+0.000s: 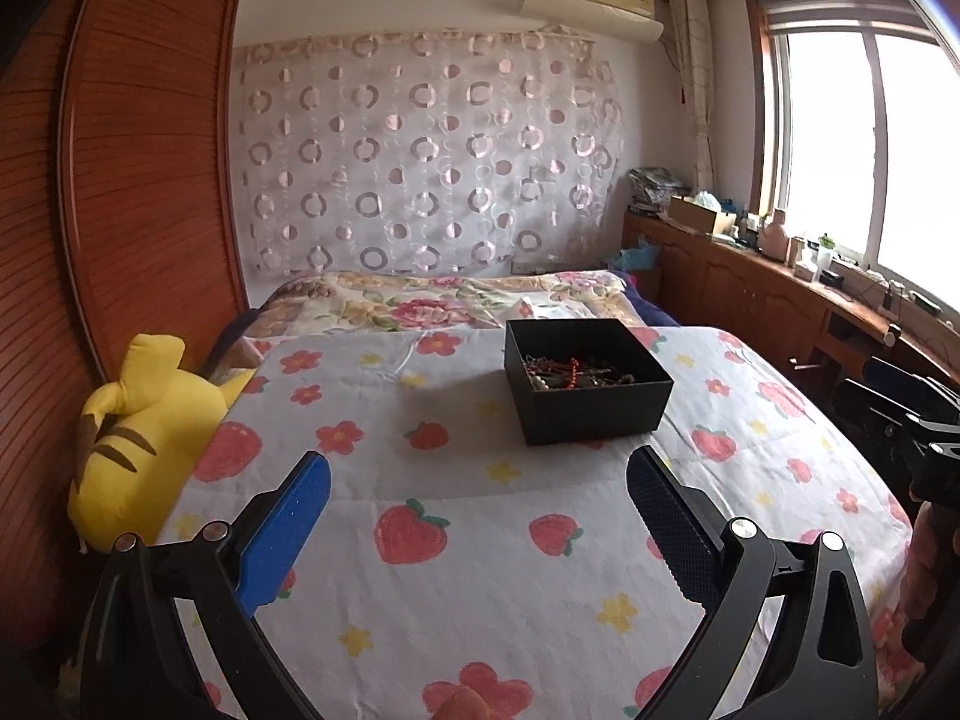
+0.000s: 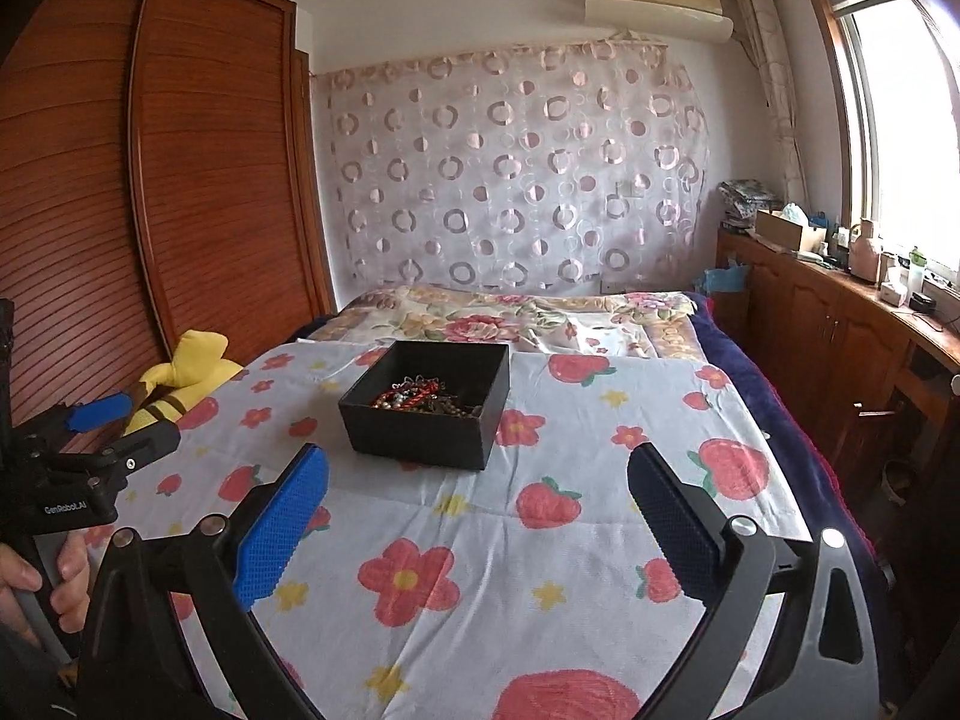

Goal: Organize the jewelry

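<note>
Both fisheye cameras sit low at the foot of the bed [image 1: 480,570], each looking forward and slightly down along its own spread blue fingers toward the curtained far wall [image 1: 420,150]. The left wrist view stands further left, so the black box [image 1: 585,381] lies right of its centre and the right gripper [image 1: 906,420] shows at its right edge; the right wrist view has the box left of centre and the left gripper [image 2: 114,426] at its left edge. Both share the strawberry sheet [image 2: 540,540], box, yellow plush toy [image 1: 138,432], wardrobe [image 2: 198,150] and window [image 2: 888,120].
</note>
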The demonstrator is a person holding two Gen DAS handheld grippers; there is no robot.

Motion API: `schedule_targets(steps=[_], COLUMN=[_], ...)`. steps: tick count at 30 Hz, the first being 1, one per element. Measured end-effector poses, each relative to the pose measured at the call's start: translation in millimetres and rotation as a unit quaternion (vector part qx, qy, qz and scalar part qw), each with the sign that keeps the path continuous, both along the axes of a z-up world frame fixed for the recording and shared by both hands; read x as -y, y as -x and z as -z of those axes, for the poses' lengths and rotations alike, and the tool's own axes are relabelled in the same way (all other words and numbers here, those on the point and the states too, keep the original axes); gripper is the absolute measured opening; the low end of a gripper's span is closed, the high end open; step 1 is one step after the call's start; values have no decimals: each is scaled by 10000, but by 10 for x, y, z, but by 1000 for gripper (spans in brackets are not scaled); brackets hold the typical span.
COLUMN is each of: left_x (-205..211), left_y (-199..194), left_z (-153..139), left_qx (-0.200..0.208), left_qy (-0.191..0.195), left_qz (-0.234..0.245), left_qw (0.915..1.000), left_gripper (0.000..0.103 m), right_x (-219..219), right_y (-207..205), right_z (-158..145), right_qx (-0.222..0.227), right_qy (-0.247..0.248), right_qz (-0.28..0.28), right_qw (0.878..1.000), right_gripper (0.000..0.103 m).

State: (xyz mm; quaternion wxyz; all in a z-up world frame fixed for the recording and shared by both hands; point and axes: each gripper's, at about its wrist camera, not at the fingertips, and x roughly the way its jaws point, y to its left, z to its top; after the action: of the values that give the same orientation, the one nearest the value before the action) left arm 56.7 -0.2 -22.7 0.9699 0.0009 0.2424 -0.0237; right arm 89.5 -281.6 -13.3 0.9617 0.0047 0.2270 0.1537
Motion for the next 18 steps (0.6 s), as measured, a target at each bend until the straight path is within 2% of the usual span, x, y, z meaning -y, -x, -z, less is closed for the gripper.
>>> schedule_targets(steps=[18], left_x=[30], left_y=[46], left_z=[-34], left_qx=[114], left_qy=[-6], left_qz=[-94], left_qw=[9999], left_gripper=[96], right_x=[-40], right_y=[43], right_z=[17], right_qx=[13], right_qy=[-8], right_qz=[-35], right_qw=[10000], right_gripper=[101])
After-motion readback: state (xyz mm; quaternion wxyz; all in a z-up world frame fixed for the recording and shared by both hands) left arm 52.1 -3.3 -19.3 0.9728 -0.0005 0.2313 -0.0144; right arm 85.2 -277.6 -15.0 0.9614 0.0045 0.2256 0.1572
